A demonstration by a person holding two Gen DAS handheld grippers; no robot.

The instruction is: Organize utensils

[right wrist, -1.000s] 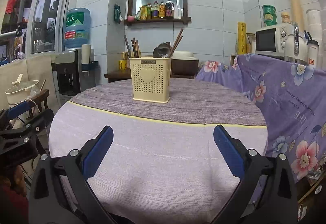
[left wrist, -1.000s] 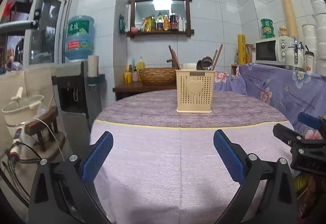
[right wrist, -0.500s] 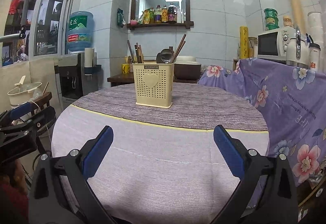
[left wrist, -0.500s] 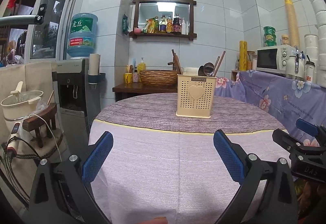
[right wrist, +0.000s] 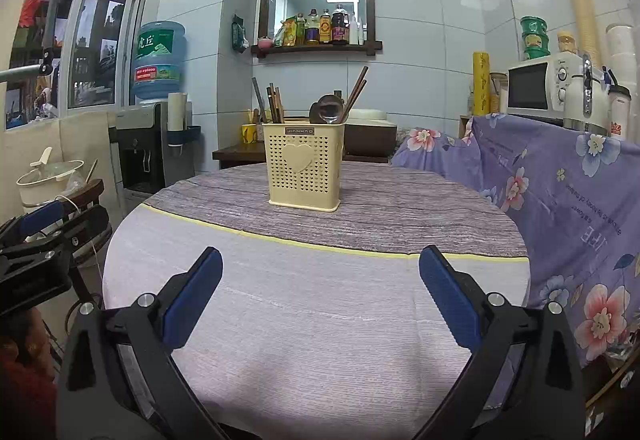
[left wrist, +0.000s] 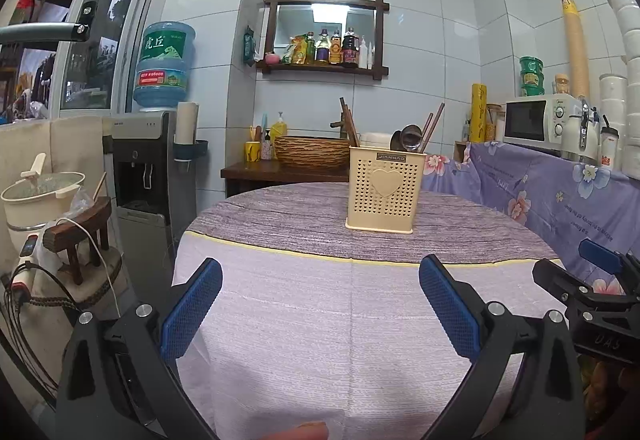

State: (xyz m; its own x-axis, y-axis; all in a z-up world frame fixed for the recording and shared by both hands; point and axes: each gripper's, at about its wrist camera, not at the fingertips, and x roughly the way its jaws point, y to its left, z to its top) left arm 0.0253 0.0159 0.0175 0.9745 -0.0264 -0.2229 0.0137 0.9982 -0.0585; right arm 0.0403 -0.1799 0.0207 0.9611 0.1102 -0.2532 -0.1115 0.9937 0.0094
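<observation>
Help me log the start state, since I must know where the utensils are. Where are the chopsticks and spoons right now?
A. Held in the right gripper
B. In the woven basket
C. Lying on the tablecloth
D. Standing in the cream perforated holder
D: the chopsticks and spoons stick up out of the cream holder; both grippers are open and empty.

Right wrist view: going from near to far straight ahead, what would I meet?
Open tongs → bare pale tablecloth → yellow stripe → cream utensil holder → wall shelf of bottles.
</observation>
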